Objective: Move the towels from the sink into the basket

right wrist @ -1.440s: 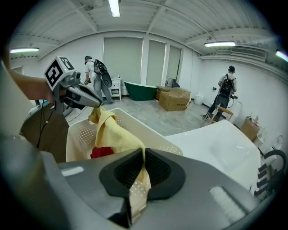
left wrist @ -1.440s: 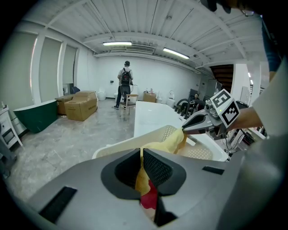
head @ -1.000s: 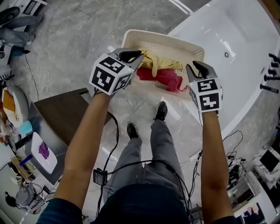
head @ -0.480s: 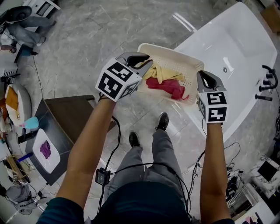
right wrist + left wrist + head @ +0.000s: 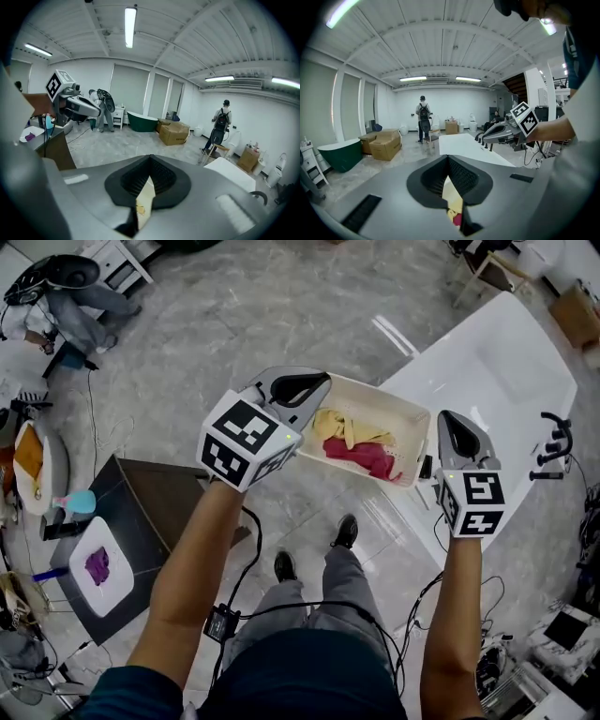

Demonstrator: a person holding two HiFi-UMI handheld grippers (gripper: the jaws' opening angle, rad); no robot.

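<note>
Both hand-held grippers are riding higher above the cream perforated plastic basket than a second ago. The left gripper and right gripper have just been closing, and their jaws are now meeting on nothing. The crumpled yellow towel and red towel are lying inside that basket, which is sitting just beside the white bathtub.

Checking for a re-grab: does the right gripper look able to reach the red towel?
Probably yes: the red towel lies uncovered in the open basket; the right gripper, shut, must first open and lower.
</note>
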